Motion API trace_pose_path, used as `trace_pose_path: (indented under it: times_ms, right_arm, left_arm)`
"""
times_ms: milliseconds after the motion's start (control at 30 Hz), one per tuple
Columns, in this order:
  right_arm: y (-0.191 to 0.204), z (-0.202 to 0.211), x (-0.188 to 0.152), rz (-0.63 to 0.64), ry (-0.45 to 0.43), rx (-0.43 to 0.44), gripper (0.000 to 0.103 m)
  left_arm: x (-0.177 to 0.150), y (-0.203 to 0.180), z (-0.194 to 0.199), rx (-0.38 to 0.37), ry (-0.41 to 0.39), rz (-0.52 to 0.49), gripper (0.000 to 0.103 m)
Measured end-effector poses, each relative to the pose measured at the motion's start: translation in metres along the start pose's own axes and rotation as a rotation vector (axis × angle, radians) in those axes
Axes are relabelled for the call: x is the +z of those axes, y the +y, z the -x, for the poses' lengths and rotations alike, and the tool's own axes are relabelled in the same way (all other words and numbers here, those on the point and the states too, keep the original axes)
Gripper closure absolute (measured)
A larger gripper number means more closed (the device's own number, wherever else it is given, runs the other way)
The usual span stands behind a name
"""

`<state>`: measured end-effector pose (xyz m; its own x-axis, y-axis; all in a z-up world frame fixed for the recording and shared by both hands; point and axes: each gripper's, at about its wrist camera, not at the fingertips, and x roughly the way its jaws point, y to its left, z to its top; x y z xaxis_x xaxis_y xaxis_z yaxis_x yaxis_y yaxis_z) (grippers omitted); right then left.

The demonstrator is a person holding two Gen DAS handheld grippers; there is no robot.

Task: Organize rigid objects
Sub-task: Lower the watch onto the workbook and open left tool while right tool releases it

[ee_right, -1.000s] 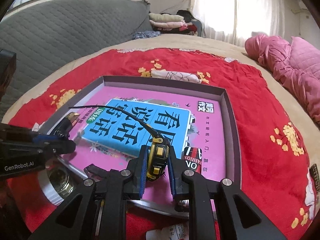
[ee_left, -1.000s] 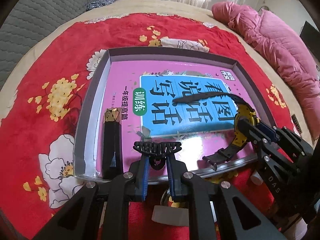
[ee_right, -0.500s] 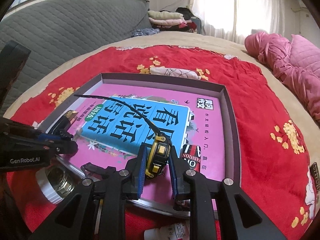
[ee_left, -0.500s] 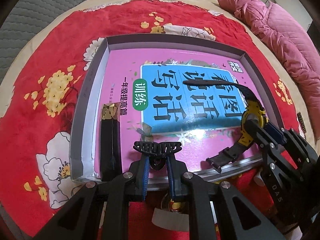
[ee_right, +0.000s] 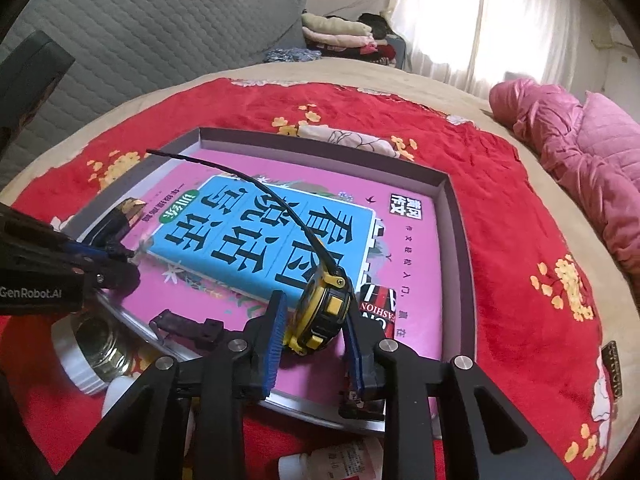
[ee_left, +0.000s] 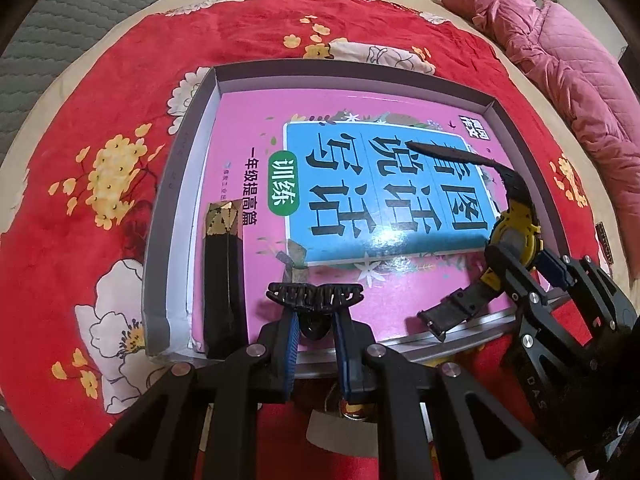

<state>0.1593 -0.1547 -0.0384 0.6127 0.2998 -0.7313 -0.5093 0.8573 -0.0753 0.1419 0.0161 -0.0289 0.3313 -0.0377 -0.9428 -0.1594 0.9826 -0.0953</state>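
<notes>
Over the gray box (ee_left: 182, 184) on the bed | hair clip (ee_left: 315, 296) is clamped in left tool (ee_left: 316, 344) | yellow watch (ee_right: 324, 312) is set down on pink book (ee_left: 248, 128), right tool (ee_right: 316, 340) jaws opening | black box (ee_left: 224, 280) already inside | jar (ee_right: 94, 350) is left outside.

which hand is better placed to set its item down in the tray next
Right. Its gripper is opening around the watch, which rests on the book in the tray. The left gripper is shut on the hair clip, above the near rim.
</notes>
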Motion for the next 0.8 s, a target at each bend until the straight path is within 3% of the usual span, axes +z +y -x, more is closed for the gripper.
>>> trace_pose_path:
  times_ms: [500, 800]
  right_arm:
    - [0.0003, 0.0011, 0.0016, 0.01, -0.002, -0.012, 0.074]
    - [0.0004, 0.001, 0.0017, 0.009, -0.001, -0.012, 0.073]
  left_arm:
    - [0.0089, 0.0003, -0.0032, 0.028, 0.096, 0.015, 0.086]
    - [0.0068, -0.0004, -0.0026, 0.043, 0.067, 0.008, 0.086]
